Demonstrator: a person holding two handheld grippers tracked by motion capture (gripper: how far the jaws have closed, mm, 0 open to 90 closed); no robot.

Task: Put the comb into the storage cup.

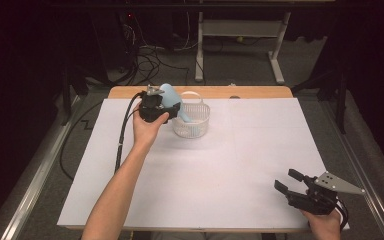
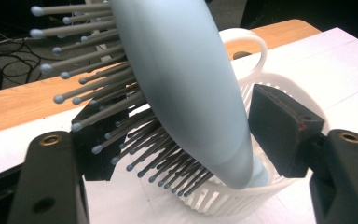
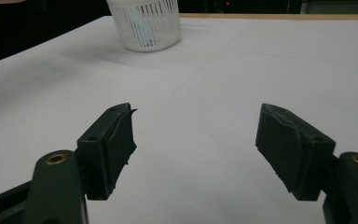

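Observation:
A pale blue hairbrush (image 1: 169,95) with grey bristles leans handle-down into a white slotted basket (image 1: 195,131) at the back of the table. In the left gripper view the hairbrush (image 2: 186,84) stands between my left gripper's (image 2: 186,140) jaws. The bristles reach the left pad, and the right pad sits a little off the brush's smooth back. From above, the left gripper (image 1: 172,108) is just left of the basket's rim. My right gripper (image 1: 286,180) rests near the front right corner, open, nothing between its pads (image 3: 196,140).
A white sheet (image 1: 240,165) covers the wooden table, whose back edge (image 1: 260,92) is bare. The basket (image 3: 161,32) has a loop handle (image 2: 249,39). Cables and a desk frame (image 1: 240,30) lie on the dark floor behind.

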